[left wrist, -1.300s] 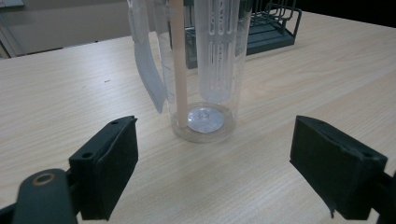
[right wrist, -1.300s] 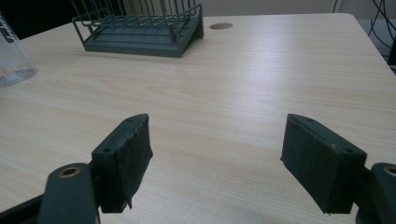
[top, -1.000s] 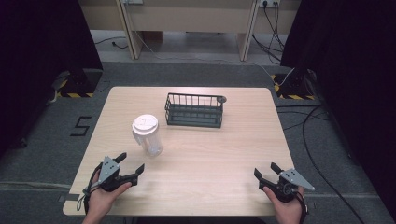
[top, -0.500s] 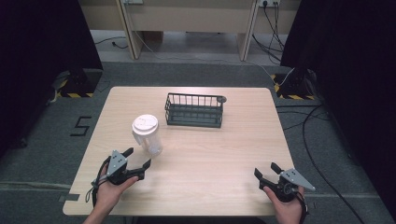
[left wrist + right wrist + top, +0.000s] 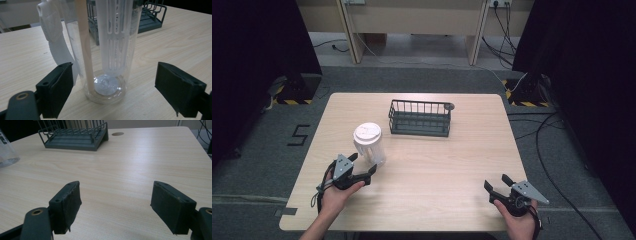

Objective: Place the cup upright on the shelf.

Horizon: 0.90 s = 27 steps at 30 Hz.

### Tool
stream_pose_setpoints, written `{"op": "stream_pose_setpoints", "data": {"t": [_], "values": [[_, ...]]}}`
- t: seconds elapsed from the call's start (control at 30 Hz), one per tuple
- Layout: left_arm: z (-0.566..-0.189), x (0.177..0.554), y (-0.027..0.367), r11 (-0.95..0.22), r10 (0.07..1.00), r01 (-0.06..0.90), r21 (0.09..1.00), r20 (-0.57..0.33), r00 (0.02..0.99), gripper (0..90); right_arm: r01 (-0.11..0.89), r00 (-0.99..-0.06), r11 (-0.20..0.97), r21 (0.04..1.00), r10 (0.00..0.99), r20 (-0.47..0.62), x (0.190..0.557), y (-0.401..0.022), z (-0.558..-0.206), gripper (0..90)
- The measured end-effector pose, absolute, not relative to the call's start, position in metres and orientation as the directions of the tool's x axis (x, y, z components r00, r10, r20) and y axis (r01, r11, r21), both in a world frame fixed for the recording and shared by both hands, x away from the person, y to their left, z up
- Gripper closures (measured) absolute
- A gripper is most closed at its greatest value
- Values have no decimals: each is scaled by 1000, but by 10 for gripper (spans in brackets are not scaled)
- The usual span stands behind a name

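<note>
A clear plastic bottle with a white lid stands upright on the table's left half. Inside it I see a white slotted insert and a pale straw; a white strap hangs down its side. My left gripper is open just in front of the bottle, and the bottle's base stands a little beyond the two jaws. My right gripper is open near the front right edge, with bare tabletop between its jaws.
A dark wire basket sits at the middle back of the wooden table, seen also in the right gripper view as the basket. A round cable hole lies beside it. Cables run over the floor at right.
My left gripper has moved forward and right, up to the bottle. The right gripper has stayed in place.
</note>
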<state>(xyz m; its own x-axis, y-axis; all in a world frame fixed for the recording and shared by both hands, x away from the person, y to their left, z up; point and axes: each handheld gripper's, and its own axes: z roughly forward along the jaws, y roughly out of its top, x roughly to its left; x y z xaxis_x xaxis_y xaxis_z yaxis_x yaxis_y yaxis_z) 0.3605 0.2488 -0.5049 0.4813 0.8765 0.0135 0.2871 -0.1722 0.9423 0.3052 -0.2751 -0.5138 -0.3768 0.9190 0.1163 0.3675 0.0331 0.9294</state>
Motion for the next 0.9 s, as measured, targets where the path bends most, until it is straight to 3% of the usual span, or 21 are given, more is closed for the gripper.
{"op": "stream_pose_setpoints", "data": {"t": [0.9], "values": [[-506,391,238,-175,884,276,945,27,467,145,371,-380,38,928,918,115,305,-275,-514,245]]}}
